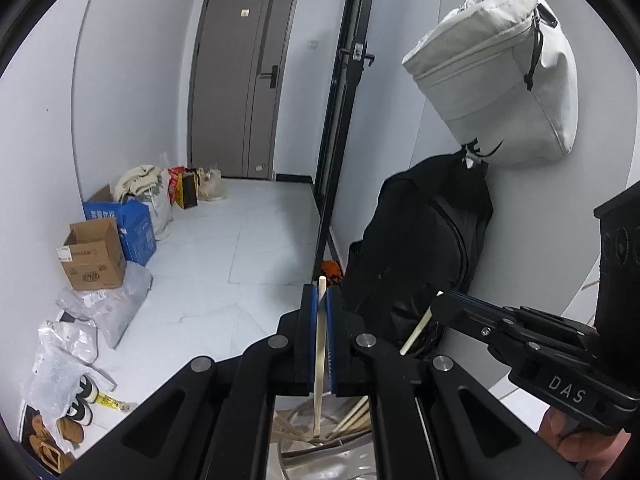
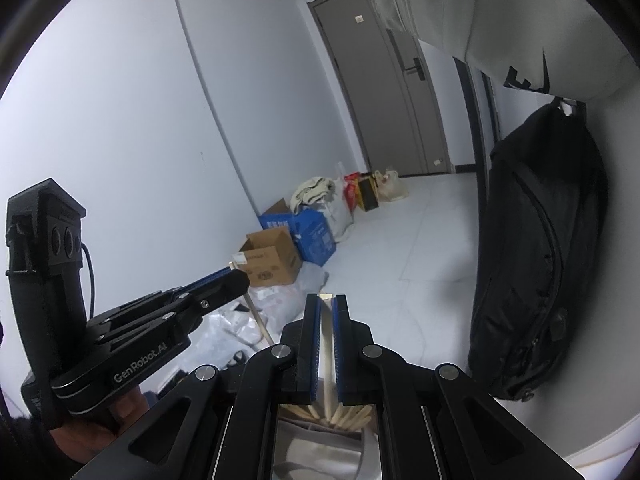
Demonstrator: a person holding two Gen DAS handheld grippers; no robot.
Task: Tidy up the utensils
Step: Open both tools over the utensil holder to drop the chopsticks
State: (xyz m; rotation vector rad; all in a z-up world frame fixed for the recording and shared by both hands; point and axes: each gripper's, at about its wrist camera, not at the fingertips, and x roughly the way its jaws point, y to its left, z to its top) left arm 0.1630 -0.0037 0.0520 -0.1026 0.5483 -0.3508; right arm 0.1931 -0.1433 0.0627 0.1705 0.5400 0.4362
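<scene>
White walls and pale floor tiles run back to a grey door (image 1: 244, 80), with cardboard boxes (image 1: 94, 256) along the wall left of it. Nearer than the door, the left gripper (image 1: 321, 300) has its fingers clenched on one chopstick (image 1: 320, 344), and the right gripper (image 2: 328, 308) grips another chopstick (image 2: 329, 364). Below both, more chopsticks (image 1: 352, 416) lie in a metal container (image 1: 320, 464), so sorting looks unfinished. Only the left view shows the grey hanging bag (image 1: 500, 80) whole.
</scene>
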